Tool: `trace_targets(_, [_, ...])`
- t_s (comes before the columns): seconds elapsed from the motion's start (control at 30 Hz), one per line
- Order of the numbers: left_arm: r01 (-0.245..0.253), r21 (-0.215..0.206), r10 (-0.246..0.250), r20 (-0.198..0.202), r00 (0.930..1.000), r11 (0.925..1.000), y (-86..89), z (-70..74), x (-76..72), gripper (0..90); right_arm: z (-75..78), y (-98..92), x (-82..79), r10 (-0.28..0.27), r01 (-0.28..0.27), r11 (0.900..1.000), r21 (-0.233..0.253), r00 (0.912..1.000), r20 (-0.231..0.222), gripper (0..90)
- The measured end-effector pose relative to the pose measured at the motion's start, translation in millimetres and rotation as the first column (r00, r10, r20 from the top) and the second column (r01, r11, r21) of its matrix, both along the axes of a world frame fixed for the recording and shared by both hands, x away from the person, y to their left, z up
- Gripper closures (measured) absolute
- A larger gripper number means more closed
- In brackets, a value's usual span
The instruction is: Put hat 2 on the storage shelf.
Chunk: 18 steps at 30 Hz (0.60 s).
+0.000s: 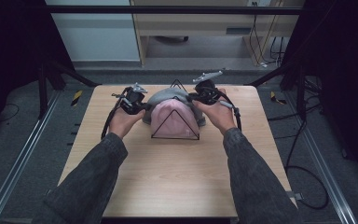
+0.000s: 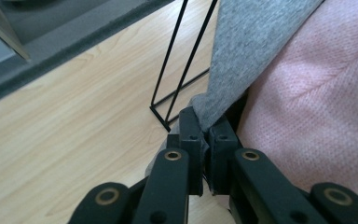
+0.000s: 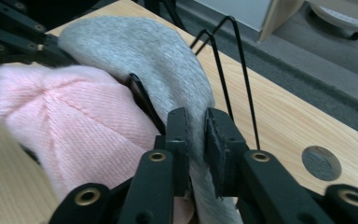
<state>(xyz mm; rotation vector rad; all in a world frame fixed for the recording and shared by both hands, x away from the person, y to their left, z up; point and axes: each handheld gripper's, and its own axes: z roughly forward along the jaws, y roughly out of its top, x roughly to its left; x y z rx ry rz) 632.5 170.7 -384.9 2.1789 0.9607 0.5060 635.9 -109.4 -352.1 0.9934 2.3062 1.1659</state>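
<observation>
Grey cap (image 1: 170, 97): one. Soft, fine-knit jersey cloth, heathered light grey, domed in shape. It sits draped over the far part of a wire rack, between the two grippers, and its lower edge on each side runs into a pair of jaws. In the right gripper view the grey cloth (image 3: 168, 65) curves up and away from the jaws in a smooth rounded crown; in the left gripper view it (image 2: 256, 42) hangs as a flat fold tapering down into the jaws.

Pink cap (image 1: 172, 122): one. Coarser ribbed or twill weave, pale pink, with seams meeting at a point on the crown. It sits on the near part of the same rack, just beside the grey cap and touching it, to the inner side of each gripper.

Wire rack (image 1: 176, 135): one. Thin black metal rod bent into triangular frames; upright loops rise just beyond the right gripper's jaws.

Left gripper (image 1: 135, 100): one, black jointed metal with brass-coloured pivots, a grey plate on top. Jaws drawn together, pinching the grey cap's edge (image 2: 204, 122).

Right gripper (image 1: 200, 95): one, same make. Jaws clamped on the grey cap's other side, cloth pressed between the pads (image 3: 196, 135).

Table (image 1: 168, 182): one, pale wood-grain top, smooth, with rounded corners; a round grey inset (image 3: 321, 163) lies just to the outer side of the right gripper.
</observation>
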Motion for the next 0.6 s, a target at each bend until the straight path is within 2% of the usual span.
trace_targets(0.13, [-0.005, 0.013, 0.005, 0.001, 1.0000, 0.9999, -1.1, 0.4, -2.0, 85.3, -4.1, -0.9, -0.9, -0.011, 0.011, 1.000, 0.002, 0.9999, 0.004, 74.5])
trace_targets(0.4, [0.000, 0.002, 0.000, 0.003, 1.0000, 1.0000, 0.8, -2.4, -3.9, 82.0, -3.1, -1.4, -3.1, -0.029, 0.029, 1.000, 0.009, 0.9995, 0.010, 67.4])
trace_targets(0.5, [-0.011, 0.001, 0.011, 0.018, 0.9998, 0.9999, 1.5, -2.0, -5.3, 77.4, -2.9, -0.5, -2.9, -0.024, 0.024, 1.000, 0.002, 0.9997, 0.004, 66.4])
trace_targets(0.6, [-0.022, -0.002, 0.022, 0.026, 0.9994, 0.9997, 1.1, -0.9, -7.2, 71.4, -2.4, 0.1, -3.9, -0.030, 0.030, 1.000, 0.001, 0.9995, 0.006, 61.1])
